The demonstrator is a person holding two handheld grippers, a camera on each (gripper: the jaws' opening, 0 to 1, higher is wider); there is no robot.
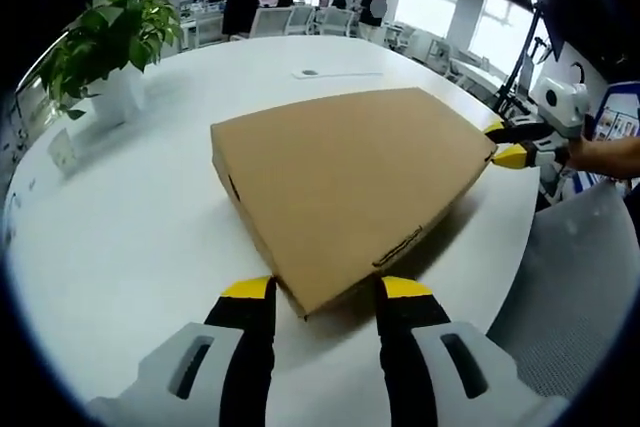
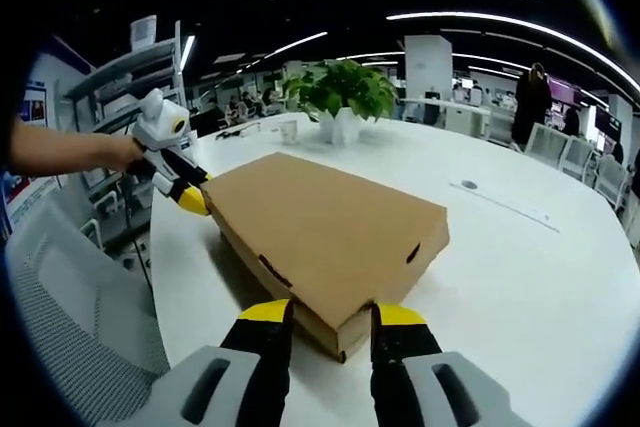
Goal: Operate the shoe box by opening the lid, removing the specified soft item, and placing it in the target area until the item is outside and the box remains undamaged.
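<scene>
1. Left gripper view: my left hand-held gripper point(image 1: 325, 289) stands wide, its yellow tips either side of the near corner of the flat brown cardboard shoe box point(image 1: 350, 182), centre frame, lid shut.
2. Right gripper view: my right hand-held gripper point(image 2: 326, 313) likewise straddles the opposite corner, jaws wide.
3. Box rests on the white round table point(image 2: 520, 267); its long diagonal runs between both grippers, equally near.

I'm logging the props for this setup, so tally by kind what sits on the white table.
Cardboard shoe box: 1, lid closed
Potted plant: 1
Small white card stand: 1
Flat strip-like item at the far side: 1, too small to identify
Total: 4
</scene>
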